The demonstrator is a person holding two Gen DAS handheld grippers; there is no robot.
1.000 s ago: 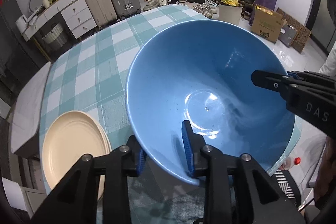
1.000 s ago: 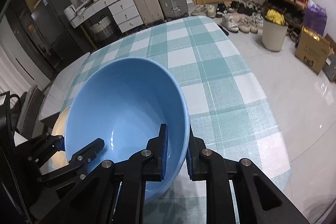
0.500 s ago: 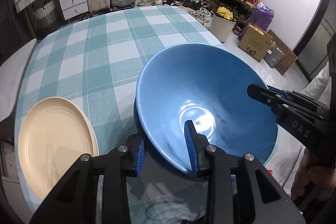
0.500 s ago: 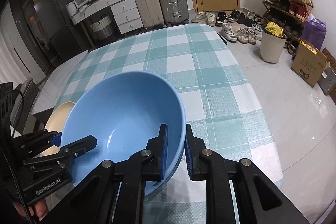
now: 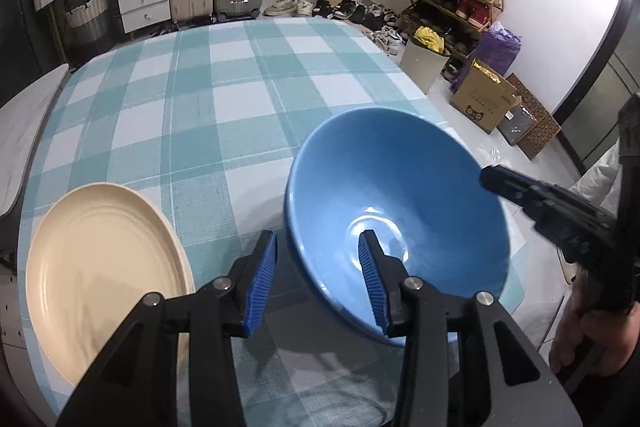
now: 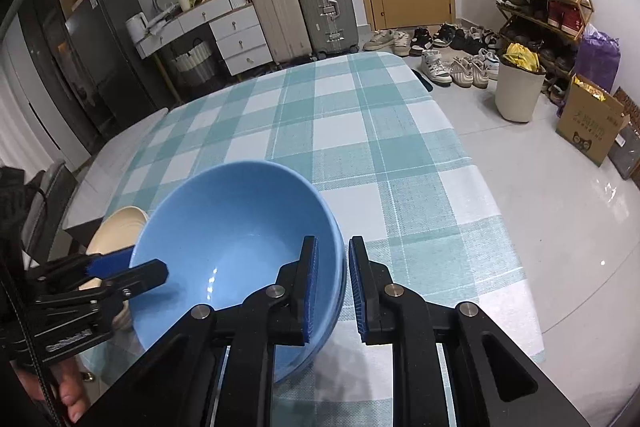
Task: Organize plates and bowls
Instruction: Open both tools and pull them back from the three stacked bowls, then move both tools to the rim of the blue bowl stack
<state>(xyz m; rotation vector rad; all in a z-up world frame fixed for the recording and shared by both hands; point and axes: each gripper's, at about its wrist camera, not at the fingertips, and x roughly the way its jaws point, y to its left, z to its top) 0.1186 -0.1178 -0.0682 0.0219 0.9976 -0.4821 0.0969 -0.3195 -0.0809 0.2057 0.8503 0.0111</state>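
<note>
Right gripper point(image 6: 331, 281) we see clamped on blue bowl point(image 6: 240, 227) rim; left gripper point(image 5: 316, 267) jaws opening, straddling rim, beside cream plate point(image 5: 100, 267).

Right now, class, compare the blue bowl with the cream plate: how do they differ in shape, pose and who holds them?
The blue bowl is deep and steep-sided; the cream plate is shallow and nearly flat. The blue bowl is tilted, its rim pinched by the right hand-held gripper; the cream plate lies flat on the checked tablecloth, ungripped. Both are round, plain-coloured and empty.
</note>
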